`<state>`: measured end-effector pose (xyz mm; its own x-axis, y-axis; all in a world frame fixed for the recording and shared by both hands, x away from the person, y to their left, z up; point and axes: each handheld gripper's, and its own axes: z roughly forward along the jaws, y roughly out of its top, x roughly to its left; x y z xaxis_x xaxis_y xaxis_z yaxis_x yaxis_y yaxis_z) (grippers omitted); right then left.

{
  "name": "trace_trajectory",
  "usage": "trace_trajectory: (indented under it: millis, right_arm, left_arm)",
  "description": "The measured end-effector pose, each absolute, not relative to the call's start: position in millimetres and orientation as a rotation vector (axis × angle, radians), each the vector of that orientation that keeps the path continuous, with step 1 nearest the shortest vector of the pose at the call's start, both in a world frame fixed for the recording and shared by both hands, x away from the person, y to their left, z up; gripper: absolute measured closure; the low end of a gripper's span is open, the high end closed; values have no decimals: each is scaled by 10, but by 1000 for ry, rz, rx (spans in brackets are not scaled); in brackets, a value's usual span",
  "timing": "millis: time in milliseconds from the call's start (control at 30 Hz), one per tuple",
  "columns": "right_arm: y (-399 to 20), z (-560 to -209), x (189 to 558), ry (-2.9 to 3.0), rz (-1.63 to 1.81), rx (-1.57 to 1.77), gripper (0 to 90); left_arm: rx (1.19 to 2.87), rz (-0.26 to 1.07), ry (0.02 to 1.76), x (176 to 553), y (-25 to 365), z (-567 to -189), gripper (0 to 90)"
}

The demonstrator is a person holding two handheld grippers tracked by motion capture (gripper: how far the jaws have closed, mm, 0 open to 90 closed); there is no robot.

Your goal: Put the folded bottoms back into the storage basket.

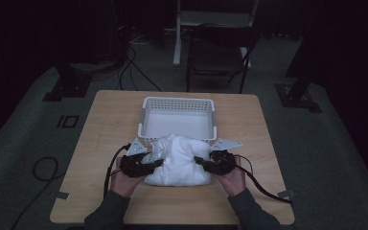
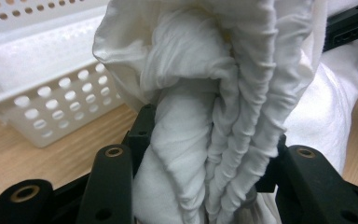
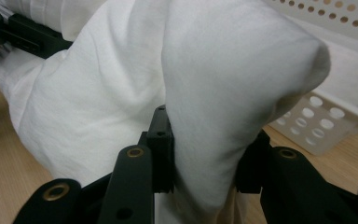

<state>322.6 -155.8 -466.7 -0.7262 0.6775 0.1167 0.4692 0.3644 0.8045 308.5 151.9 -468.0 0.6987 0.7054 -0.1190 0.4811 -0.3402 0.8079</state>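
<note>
While both grippers [image 1: 149,162] [image 1: 202,163] pinch white cloth [image 1: 179,160], the wooden table [image 1: 105,124] seemingly stands on grey carpet [image 1: 24,129].

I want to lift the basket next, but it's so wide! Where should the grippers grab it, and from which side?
Probably grip the white basket by the thick rims of its two short ends, one gripper from the left and one from the right, coming down from above. Its walls stand upright and open-topped, so jaws can straddle a rim. The near edge is covered by the white cloth.
</note>
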Motion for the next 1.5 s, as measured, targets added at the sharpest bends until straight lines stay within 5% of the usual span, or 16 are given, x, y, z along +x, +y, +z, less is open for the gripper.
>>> trace_trajectory:
  millis: [1500]
  right_arm:
    - [-1528, -4241, 3451, 2333, 1334, 987, 657]
  left_arm:
    - [1961, 355, 882, 3323, 1599, -4305, 546]
